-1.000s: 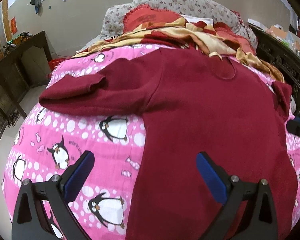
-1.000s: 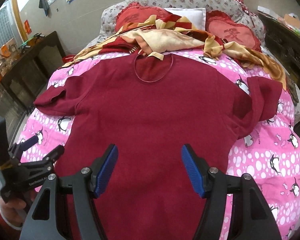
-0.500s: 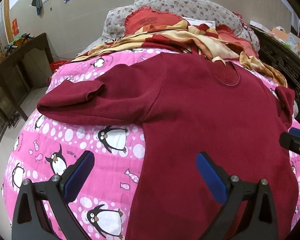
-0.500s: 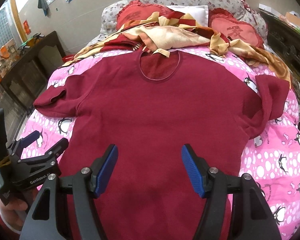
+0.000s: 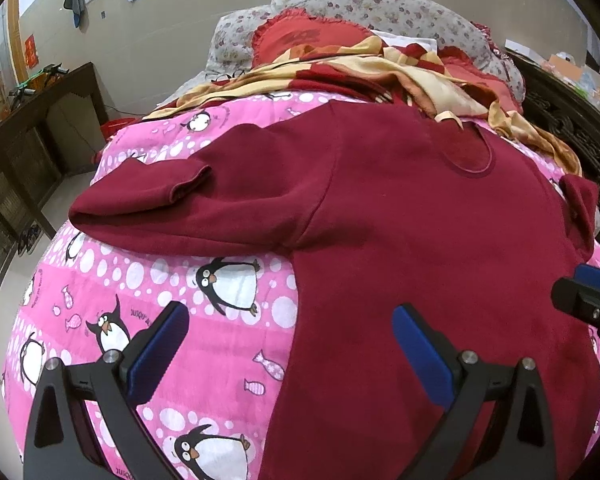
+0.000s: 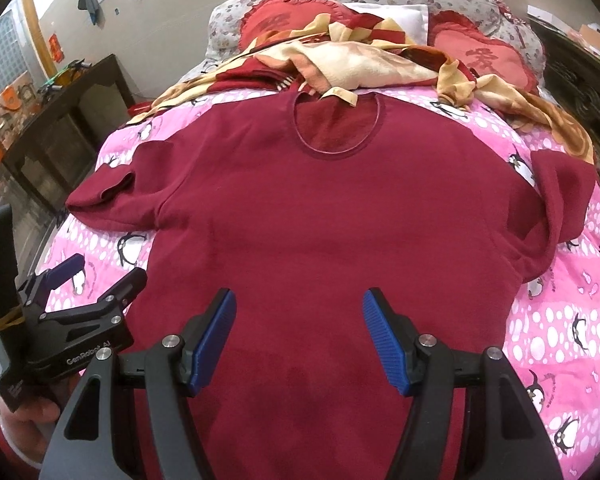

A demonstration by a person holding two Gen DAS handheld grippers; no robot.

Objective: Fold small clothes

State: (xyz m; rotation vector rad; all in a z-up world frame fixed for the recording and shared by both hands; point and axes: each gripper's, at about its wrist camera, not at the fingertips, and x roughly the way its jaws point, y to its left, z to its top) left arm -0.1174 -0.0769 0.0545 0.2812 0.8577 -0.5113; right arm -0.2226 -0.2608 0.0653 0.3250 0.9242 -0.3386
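both tools, left tool [image 5: 288,344] and right tool [image 6: 298,336], have drifted toward 12 o'clock over the flat red shirt [image 6: 320,232], spread wide, empty; folding unstarted.

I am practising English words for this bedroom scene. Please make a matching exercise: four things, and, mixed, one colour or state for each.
Things:
1. shirt
2. quilt
3. right gripper
4. heart cushion

Descriptions:
a. pink with penguins
b. open, blue pads
c. dark red, spread flat
d. red, at the head of the bed

Pairs: 1-c, 2-a, 3-b, 4-d
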